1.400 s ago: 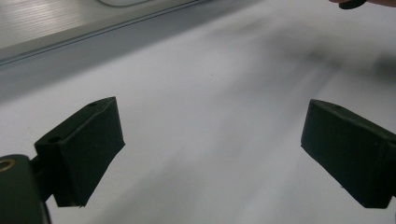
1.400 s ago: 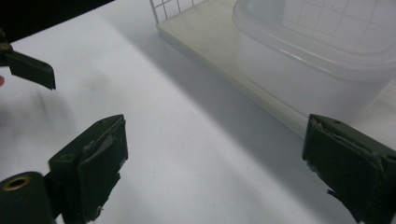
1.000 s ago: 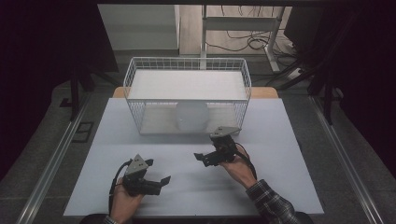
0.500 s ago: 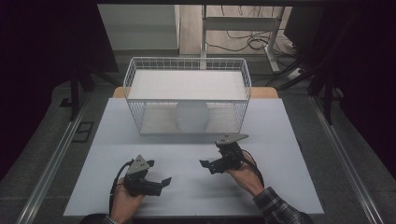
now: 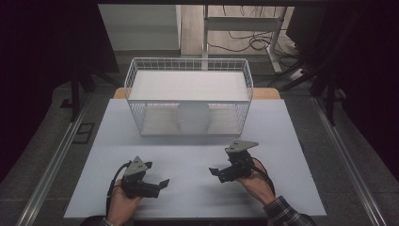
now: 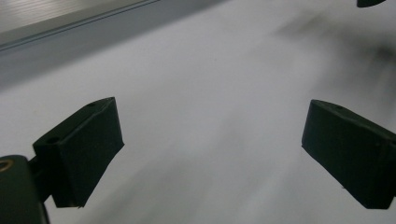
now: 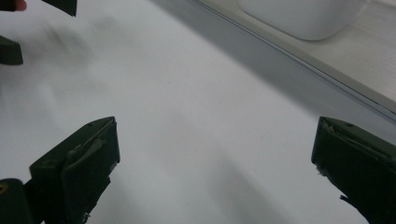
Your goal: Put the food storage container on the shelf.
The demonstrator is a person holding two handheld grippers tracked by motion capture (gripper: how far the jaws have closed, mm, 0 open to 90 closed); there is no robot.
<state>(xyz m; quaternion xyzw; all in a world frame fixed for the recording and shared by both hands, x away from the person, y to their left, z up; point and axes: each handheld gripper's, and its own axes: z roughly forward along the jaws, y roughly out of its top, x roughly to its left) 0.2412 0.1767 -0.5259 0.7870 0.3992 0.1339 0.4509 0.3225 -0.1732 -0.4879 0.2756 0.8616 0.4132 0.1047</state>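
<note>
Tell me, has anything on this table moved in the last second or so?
The right gripper drew back from the white wire basket toward the person's side of the pale table, its jaws open and holding nothing. The left gripper stayed near the front edge, also open and holding nothing. The basket and the round white object inside it did not move.

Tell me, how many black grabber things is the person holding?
2. The left gripper is at the table's near-left, the right gripper at its near-right, both held open with nothing between the jaws.
</note>
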